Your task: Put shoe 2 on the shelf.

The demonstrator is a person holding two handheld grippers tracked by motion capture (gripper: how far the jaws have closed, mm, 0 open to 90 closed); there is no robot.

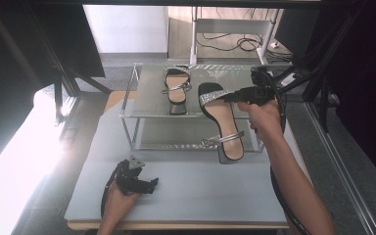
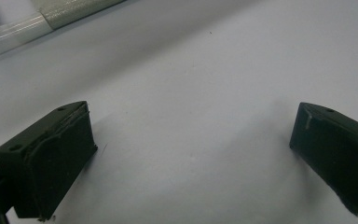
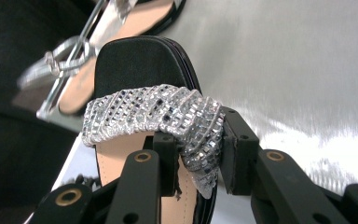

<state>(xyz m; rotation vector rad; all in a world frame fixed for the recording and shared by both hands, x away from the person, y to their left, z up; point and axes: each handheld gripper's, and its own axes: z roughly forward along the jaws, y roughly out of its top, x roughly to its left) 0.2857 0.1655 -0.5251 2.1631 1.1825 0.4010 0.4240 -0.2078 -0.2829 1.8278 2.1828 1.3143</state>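
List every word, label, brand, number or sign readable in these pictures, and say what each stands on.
There is no readable text.
Held sandal: no brand or size mark shows on its insole or its rhinestone strap.
Second sandal on the rack: no lettering can be made out.
Left gripper and right gripper: black pads and arms carry screw holes and no markings.
Grey table mat: plain.

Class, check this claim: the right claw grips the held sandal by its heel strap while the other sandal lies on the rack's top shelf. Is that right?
Not quite. The right claw is shut on the sandal at its rhinestone toe band, not the heel strap, as the right gripper view shows. The other sandal does lie on the top shelf.
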